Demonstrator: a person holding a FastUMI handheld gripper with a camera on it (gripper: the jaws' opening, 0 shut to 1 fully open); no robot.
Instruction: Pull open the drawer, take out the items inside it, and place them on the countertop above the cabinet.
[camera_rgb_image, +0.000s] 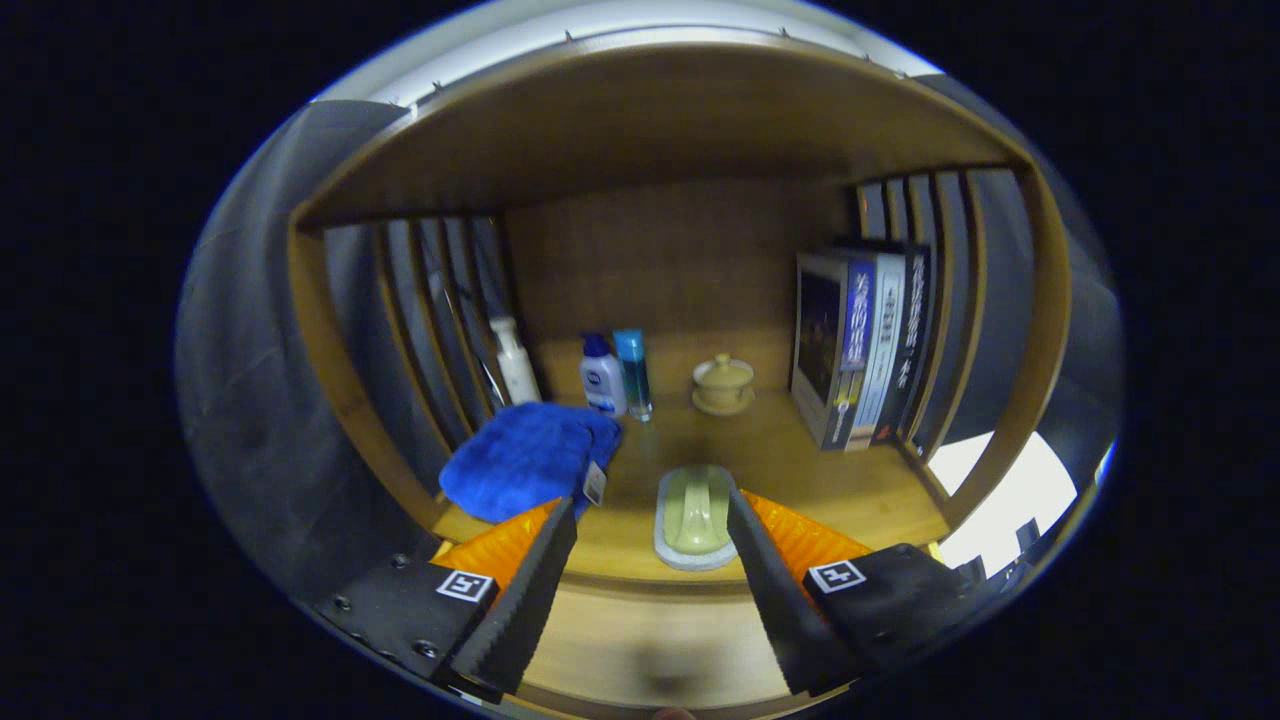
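Note:
A pale green brush (694, 515) with a handle on top lies on the wooden countertop (820, 470), close to its front edge. My gripper (650, 525) hovers open just in front of that edge, with nothing between the fingers. The brush sits just ahead of the fingers, nearer the right fingertip (742, 512). A folded blue towel (527, 460) with a small tag rests on the countertop just beyond the left fingertip (562, 515). Below the fingers I see a wooden front panel (650, 640); whether it is the drawer front I cannot tell.
At the back of the shelf niche stand a white pump bottle (515, 362), a white bottle with a blue cap (602, 376), a slim blue bottle (633, 372) and a small lidded ceramic cup (723, 384). Upright books (862, 345) lean by the right slatted side.

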